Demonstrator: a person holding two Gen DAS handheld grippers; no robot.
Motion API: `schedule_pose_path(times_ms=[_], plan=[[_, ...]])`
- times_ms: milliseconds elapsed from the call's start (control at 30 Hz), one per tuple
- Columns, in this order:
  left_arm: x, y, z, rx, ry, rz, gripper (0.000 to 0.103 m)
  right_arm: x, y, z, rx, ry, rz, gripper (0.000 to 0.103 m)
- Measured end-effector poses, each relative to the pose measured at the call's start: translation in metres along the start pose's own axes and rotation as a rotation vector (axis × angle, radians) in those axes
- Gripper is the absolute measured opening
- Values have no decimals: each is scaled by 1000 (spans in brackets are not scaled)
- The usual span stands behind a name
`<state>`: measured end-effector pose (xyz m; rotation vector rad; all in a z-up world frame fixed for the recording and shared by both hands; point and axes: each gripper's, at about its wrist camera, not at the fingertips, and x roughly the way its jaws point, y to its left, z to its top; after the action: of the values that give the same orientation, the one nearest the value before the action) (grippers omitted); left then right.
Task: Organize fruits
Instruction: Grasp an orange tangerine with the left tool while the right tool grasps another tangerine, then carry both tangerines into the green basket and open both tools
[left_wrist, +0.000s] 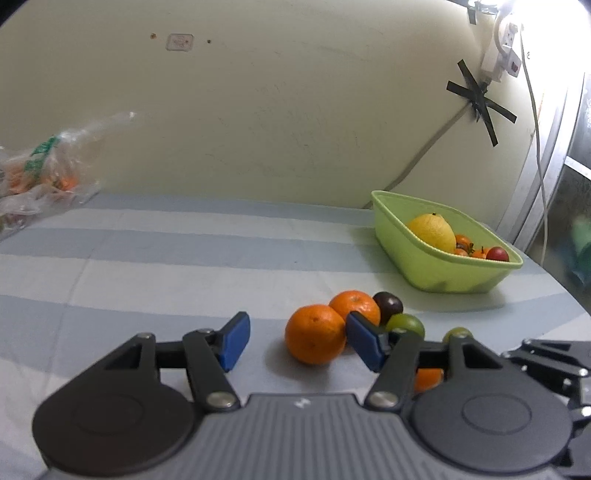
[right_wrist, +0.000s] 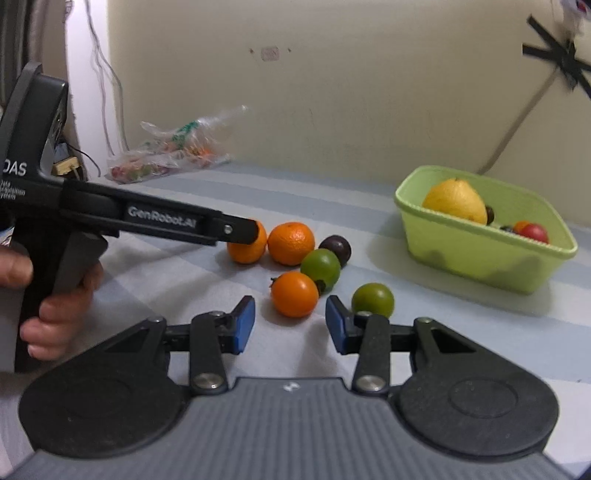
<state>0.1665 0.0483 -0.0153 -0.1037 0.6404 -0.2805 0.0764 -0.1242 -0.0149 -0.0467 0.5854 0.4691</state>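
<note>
Risk first: loose fruit sits bunched mid-bed, touching or nearly so, well short of the green tub (right_wrist: 480, 254) by the wall on the right side. My left tongs (left_wrist: 295, 341) are released, nothing pinched; the near orange (left_wrist: 315, 333) lies between the pads, while the right pad rests close against the second orange (left_wrist: 356, 304). Closing here could nudge that one into the dark plum (left_wrist: 388, 304) and scatter the cluster on the soft striped sheet (left_wrist: 147, 258). My right tongs (right_wrist: 290, 328) are spread too, empty, just short of the small orange tomato (right_wrist: 294, 294); the green one (right_wrist: 372, 299) beside the right pad could get knocked sideways. Both tongs working this close, I could clash them.
</note>
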Motion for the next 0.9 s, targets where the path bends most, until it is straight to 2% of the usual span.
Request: schedule_pose_path(times_ms=[67, 100, 133, 167, 300, 467, 633, 900], plan=[[5, -2, 0, 14, 6, 0, 55, 7, -2, 0, 25, 22, -5, 45], [5, -3, -1, 19, -4, -9, 51, 8, -3, 2, 32, 20, -7, 41], [4, -3, -2, 20, -13, -31, 36, 7, -1, 0, 33, 18, -13, 36], [2, -3, -2, 17, -14, -41, 36, 8, 0, 0, 30, 17, -17, 32], [-16, -3, -13, 18, -22, -43, 36, -2, 4, -6, 27, 4, -1, 32], [-55, 5, -37, -37, -17, -129, 35, -33, 9, -25, -4, -30, 34, 32], [-78, 2, -59, -67, -6, -208, 35, -66, 8, -43, -28, -66, -6, 32], [-77, -11, -59, -31, -2, -173, 36, -72, 6, -54, -22, -58, -43, 32]])
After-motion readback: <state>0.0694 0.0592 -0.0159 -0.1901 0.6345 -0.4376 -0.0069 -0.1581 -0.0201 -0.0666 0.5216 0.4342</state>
